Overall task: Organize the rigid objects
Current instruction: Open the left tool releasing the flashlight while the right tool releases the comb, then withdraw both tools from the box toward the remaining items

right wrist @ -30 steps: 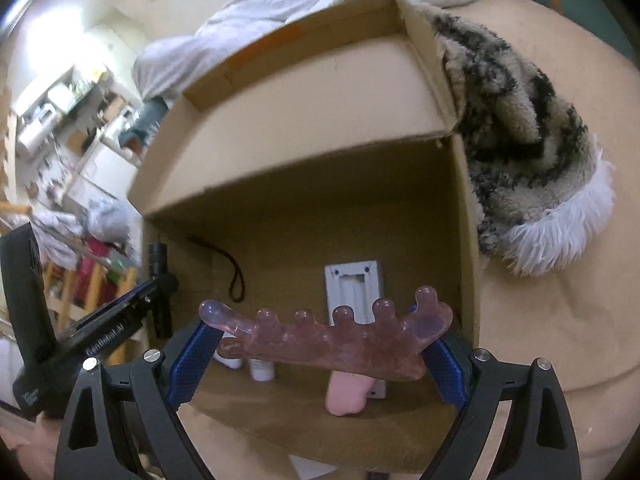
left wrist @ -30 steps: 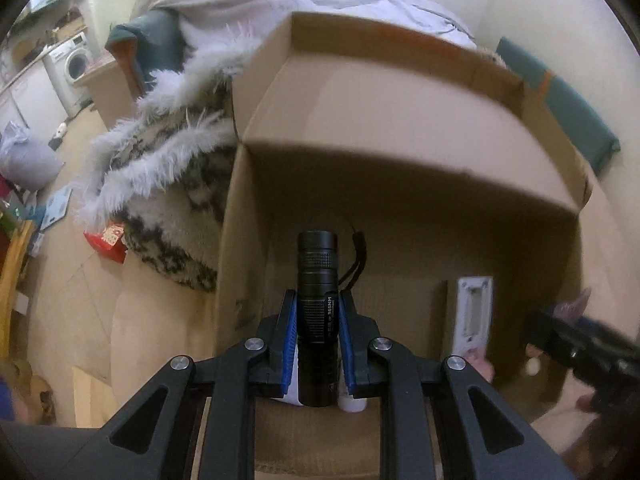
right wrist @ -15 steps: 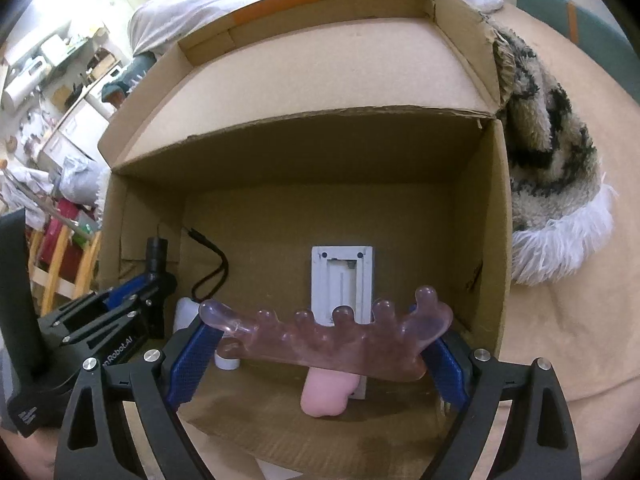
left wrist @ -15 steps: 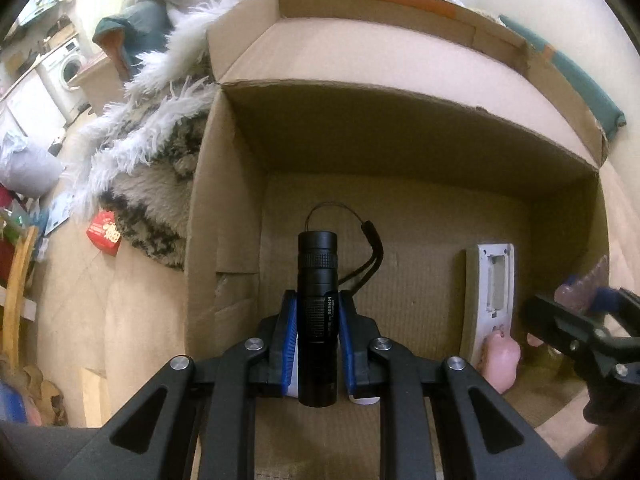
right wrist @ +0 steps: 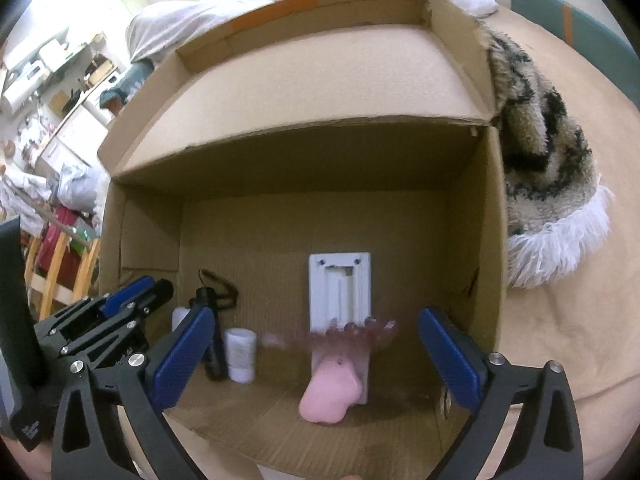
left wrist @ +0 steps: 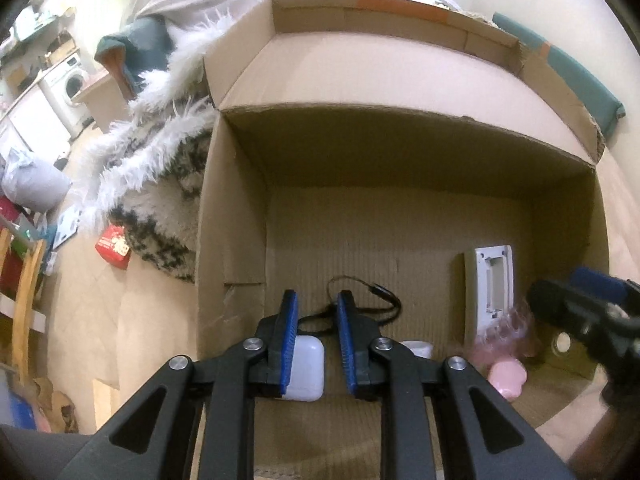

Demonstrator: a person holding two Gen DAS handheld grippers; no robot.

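Observation:
Both grippers hang over an open cardboard box [left wrist: 232, 240] [right wrist: 480, 220]. My left gripper [left wrist: 317, 296] [right wrist: 154, 286] is opening, with nothing between its blue pads. The black flashlight [right wrist: 217, 362] lies on the box floor below it, and its lanyard [left wrist: 360, 304] shows past the fingertips. My right gripper [right wrist: 316, 316] [left wrist: 580, 300] is opening to full width. The translucent pink comb [right wrist: 348, 330] [left wrist: 506, 332] is a blur dropping free of its pads, just above a grey-white plate [right wrist: 339, 292] [left wrist: 490, 288].
On the box floor lie a white earbud case [left wrist: 306, 368], a white cylinder [right wrist: 240, 354] and a soft pink object [right wrist: 332, 396] [left wrist: 506, 376]. A furry black-and-white blanket [left wrist: 160, 184] [right wrist: 548, 168] lies against the box. The far flap stands up.
The left gripper has let go of the flashlight, which dropped into the box. The right gripper has opened and released the pink comb, which is falling. Both hands have barely moved.

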